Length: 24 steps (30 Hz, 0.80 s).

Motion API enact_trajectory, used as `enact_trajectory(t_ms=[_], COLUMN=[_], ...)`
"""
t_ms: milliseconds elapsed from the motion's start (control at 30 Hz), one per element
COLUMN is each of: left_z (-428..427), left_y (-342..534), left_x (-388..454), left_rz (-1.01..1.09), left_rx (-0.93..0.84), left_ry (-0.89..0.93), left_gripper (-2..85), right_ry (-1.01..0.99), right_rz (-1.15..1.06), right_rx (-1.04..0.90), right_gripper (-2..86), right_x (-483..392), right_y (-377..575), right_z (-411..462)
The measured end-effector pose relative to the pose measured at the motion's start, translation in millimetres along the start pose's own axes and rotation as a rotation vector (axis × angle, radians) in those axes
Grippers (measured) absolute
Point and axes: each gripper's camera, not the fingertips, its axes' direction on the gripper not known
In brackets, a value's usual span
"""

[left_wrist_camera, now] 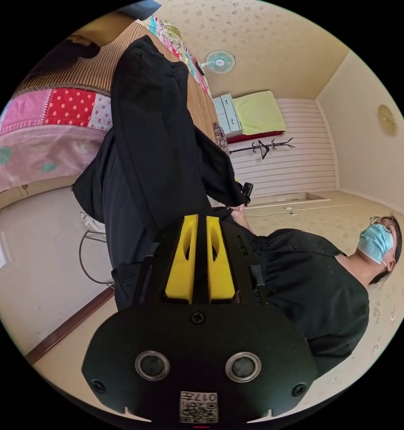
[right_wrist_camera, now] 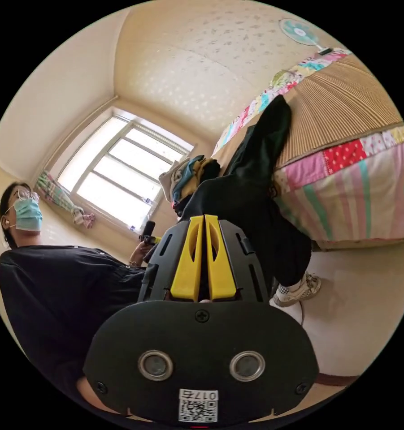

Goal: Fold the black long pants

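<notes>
A bed under a patchwork cover and a ribbed straw mat stands beyond both grippers, its side edge dropping to open floor. The black long pants stretch from the mat over that edge to the left gripper, whose yellow jaws are pressed together on the cloth. In the right gripper view the pants run the same way to the right gripper, jaws likewise clamped on fabric. A person in black stands beside the tools. A fan hangs past the bed's far edge.
</notes>
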Motion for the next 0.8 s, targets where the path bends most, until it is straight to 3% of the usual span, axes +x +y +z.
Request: enact_trajectory(t_ms=[100, 133, 233, 300, 467, 533, 567, 633, 800], left_z=[7.0, 8.5, 15.6, 18.4, 22.6, 25.1, 26.6, 28.8, 36.0], left_y=[-6.7, -8.3, -16.0, -19.7, -22.8, -23.5, -23.7, -23.7, -23.3], left_x=[-2.4, -2.8, -2.8, -1.1, -8.6, -13.7, -16.0, -19.0, -28.6], left_rz=[-0.003, -0.002, 0.005, 0.013, 0.006, -0.001, -0.003, -0.002, -0.003], left_rx=[-0.015, -0.018, -0.033, -0.037, -0.041, -0.046, -0.046, -0.041, -0.040], left_ry=[-0.003, -0.001, 0.010, -0.002, 0.003, 0.013, 0.015, 0.018, 0.032], left_gripper=[4.3, 4.3, 4.3, 4.2, 4.2, 4.2, 4.2, 4.2, 4.3], right_ry=[0.096, 0.023, -0.177, -0.148, 0.086, 0.108, 0.093, -0.125, -0.084], right_rz=[0.058, 0.070, 0.127, 0.124, 0.102, 0.154, 0.165, 0.200, 0.178], right_rx=[-0.187, -0.237, -0.215, -0.194, -0.291, -0.278, -0.277, -0.285, -0.291], right_gripper=[5.5, 8.8, 16.4, 16.8, 11.9, 5.3, 4.4, 1.9, 2.0], right_x=[18.4, 25.5, 42.3, 42.1, 34.2, 45.5, 49.6, 66.9, 66.2], right_y=[6.3, 6.8, 4.1, 0.1, -10.0, -11.6, -11.8, -11.0, -11.5], right_z=[24.9, 35.9, 46.5, 47.0, 68.0, 65.8, 64.2, 65.1, 76.0])
